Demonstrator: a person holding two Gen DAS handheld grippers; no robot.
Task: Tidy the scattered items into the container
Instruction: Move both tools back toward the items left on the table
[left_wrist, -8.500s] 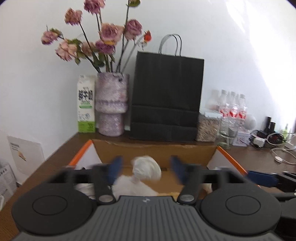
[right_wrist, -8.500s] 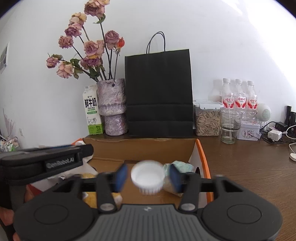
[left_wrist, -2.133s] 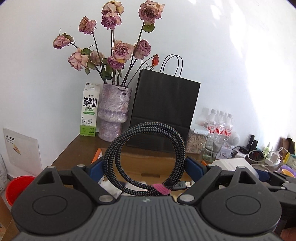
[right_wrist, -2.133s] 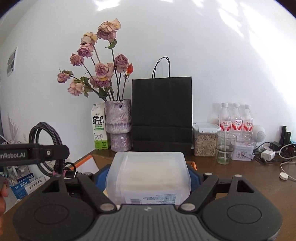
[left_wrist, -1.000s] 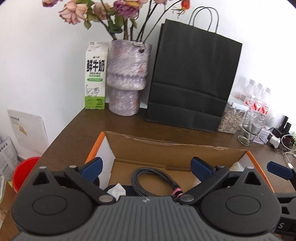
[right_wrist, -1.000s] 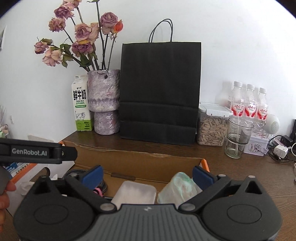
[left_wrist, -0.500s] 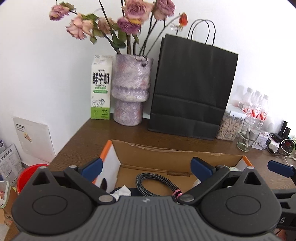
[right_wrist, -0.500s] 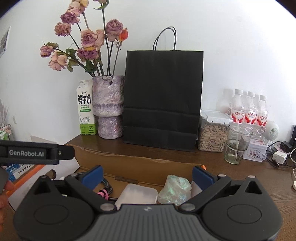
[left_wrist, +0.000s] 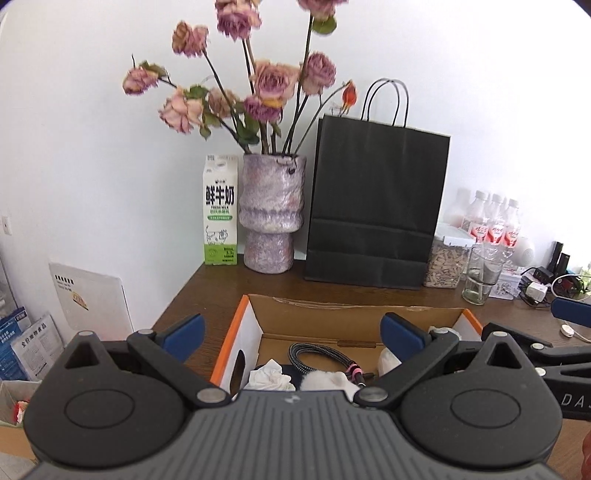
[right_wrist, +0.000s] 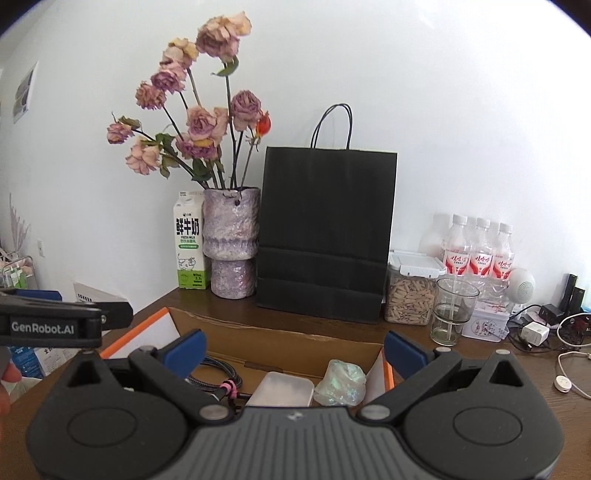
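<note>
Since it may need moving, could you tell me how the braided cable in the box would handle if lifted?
The cable would probably flop and sag, being a loose coil. Its pink tie should keep the loops together. It looks light.

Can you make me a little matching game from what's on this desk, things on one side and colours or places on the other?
Things:
1. braided cable
2. paper bag
3. milk carton
4. drinking glass

Descriptions:
A. black, standing against the wall
B. coiled inside the cardboard box
C. clear, beside the jar of seeds
D. white and green, left of the vase

Pairs: 1-B, 2-A, 3-D, 4-C
</note>
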